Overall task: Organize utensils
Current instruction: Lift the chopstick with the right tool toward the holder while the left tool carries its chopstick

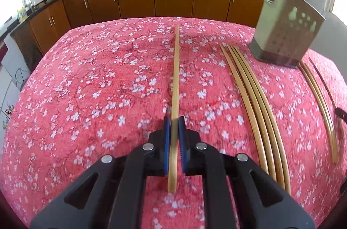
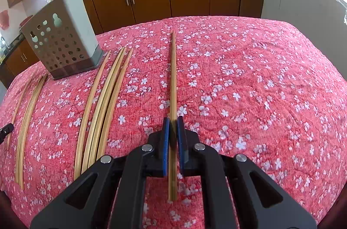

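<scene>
**Both claws loaded, holder still empty**

At lower centre of each wrist view, your left claw [image 1: 174, 131] is clamped on one chopstick [image 1: 175, 85], and your right claw [image 2: 172, 131] on a pair [image 2: 173, 85]. Loose chopsticks [image 2: 102, 112] lie beside you on the desk [image 2: 260, 81]. None looks stowed yet in the perforated holder [image 2: 63, 44], upper left in the right view. Far desk edge: open room.

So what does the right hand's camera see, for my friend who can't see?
The right claw grips a chopstick pointing ahead over a pink flowery tablecloth. More chopsticks lie to its left, near a holey metal holder.
</scene>
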A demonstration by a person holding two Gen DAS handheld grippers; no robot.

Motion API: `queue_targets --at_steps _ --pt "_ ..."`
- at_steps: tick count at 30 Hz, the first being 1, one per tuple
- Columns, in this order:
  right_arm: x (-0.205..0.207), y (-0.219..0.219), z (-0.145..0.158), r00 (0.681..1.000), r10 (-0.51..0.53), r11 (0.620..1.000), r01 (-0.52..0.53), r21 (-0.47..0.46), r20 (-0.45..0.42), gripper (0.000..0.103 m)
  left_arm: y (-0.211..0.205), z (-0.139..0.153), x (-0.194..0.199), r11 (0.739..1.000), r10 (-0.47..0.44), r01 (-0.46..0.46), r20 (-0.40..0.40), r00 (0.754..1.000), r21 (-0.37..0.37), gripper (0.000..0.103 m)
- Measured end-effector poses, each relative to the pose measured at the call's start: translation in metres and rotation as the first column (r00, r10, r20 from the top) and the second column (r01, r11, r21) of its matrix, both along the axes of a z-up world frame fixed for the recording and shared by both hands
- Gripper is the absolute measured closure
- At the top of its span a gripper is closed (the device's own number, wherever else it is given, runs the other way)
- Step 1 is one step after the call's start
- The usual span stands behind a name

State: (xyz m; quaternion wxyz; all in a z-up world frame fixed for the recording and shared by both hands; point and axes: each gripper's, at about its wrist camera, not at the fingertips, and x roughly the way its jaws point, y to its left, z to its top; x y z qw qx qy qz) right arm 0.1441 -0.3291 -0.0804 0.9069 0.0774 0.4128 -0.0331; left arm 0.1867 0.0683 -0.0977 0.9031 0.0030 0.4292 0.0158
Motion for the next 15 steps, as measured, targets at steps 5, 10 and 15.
queue_targets --at_steps 5,10,15 --pt "-0.009 -0.001 0.019 0.998 -0.013 1.000 0.013 -0.009 0.062 0.095 -0.005 0.014 -0.011 0.999 -0.039 0.038 0.026 0.999 0.031 0.095" --pt "-0.023 -0.003 0.069 0.975 -0.010 0.999 0.021 -0.048 0.222 0.095 0.001 0.071 -0.023 0.999 -0.043 0.043 0.172 0.984 0.007 0.095" --pt "-0.029 -0.006 0.119 0.931 -0.019 0.998 0.037 -0.042 0.364 0.095 0.010 0.128 -0.026 0.998 0.004 0.018 0.310 0.951 -0.067 0.095"
